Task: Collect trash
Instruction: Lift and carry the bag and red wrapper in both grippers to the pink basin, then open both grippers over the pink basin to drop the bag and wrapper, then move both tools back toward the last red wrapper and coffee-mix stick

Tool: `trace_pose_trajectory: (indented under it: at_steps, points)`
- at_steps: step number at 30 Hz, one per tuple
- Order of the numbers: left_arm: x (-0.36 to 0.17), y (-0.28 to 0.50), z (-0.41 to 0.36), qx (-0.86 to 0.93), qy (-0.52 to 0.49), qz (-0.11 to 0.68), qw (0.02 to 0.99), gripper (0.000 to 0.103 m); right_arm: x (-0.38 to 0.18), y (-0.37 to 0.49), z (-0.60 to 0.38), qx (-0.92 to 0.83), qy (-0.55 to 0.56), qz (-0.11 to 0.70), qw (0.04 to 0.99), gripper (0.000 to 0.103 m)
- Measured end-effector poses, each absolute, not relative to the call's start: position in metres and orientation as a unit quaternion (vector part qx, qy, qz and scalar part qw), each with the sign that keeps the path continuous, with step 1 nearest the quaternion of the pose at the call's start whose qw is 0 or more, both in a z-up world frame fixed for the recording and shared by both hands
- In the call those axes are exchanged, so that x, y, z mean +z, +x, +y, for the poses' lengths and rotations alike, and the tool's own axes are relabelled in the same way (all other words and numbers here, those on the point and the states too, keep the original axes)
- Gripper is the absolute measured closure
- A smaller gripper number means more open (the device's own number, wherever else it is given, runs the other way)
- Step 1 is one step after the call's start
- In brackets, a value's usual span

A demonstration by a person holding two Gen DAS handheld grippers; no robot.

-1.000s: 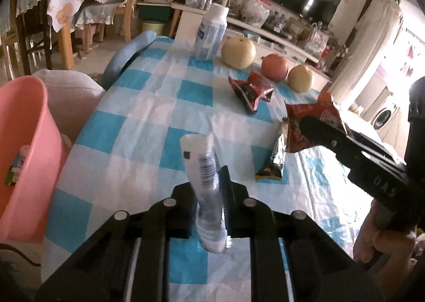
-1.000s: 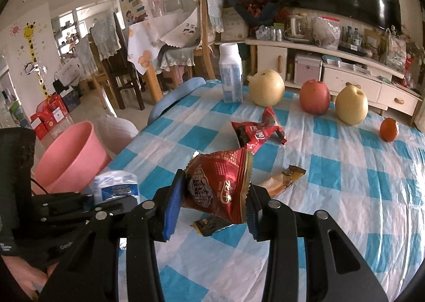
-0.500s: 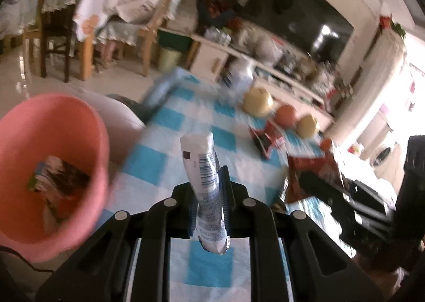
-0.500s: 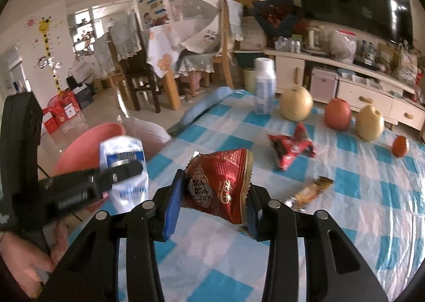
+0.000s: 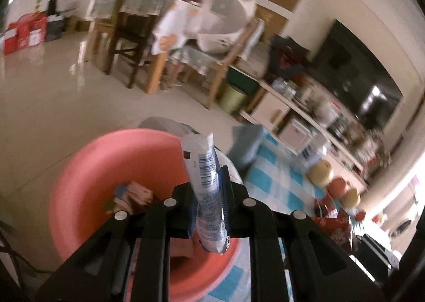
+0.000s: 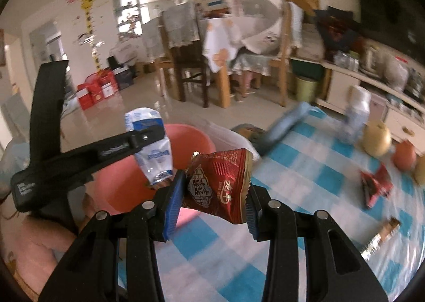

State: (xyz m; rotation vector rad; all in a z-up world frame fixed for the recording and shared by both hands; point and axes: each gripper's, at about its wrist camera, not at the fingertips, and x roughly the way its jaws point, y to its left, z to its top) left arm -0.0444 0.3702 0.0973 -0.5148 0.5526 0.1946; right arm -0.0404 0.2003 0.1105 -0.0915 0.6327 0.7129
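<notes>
Left tool [image 5: 207, 190], mine, pinches a white wrapper [image 5: 204, 177] flat above the pink bin [image 5: 79, 182]: light, limp film, best gripped mid-length. Right tool [image 6: 212, 201] clamps a red snack bag [image 6: 220, 182] near the bin [image 6: 191, 140]; crinkly, slippery foil, so I hold its body.

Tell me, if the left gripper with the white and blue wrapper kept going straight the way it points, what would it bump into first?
Probably the pink basin. The left gripper, shut on the white and blue wrapper, points down over the basin's opening, so it would likely meet the trash lying inside or the basin's wall. Depth is hard to judge.
</notes>
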Motion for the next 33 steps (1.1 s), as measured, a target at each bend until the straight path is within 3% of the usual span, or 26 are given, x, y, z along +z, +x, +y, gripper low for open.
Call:
trace_pose_trajectory:
  at_steps: [5,7,8,9,11,14,33]
  points:
    - [0.095,-0.046,0.391,0.132,-0.275,0.267,0.914,0.086,0.104,-0.031,0.247,0.366,-0.072,0.308,0.875,0.061]
    - [0.093,-0.044,0.395,0.144,-0.275,0.275,0.91,0.075,0.096,-0.028,0.254,0.355,-0.08,0.316,0.876,0.054]
    - [0.093,-0.044,0.394,0.149,-0.273,0.277,0.909,0.061,0.094,-0.027,0.251,0.351,-0.072,0.318,0.878,0.05]
    - [0.094,-0.044,0.393,0.157,-0.269,0.275,0.91,0.046,0.093,-0.028,0.245,0.346,-0.062,0.318,0.881,0.04]
    - [0.096,-0.047,0.392,0.169,-0.26,0.269,0.912,0.029,0.093,-0.031,0.233,0.333,-0.054,0.315,0.887,0.029]
    - [0.101,-0.047,0.386,0.174,-0.247,0.263,0.916,0.017,0.094,-0.036,0.208,0.307,-0.042,0.31,0.899,0.021]
    - [0.117,-0.03,0.306,0.148,-0.097,0.295,0.939,0.009,0.08,-0.068,0.115,0.232,-0.021,0.332,0.914,0.014]
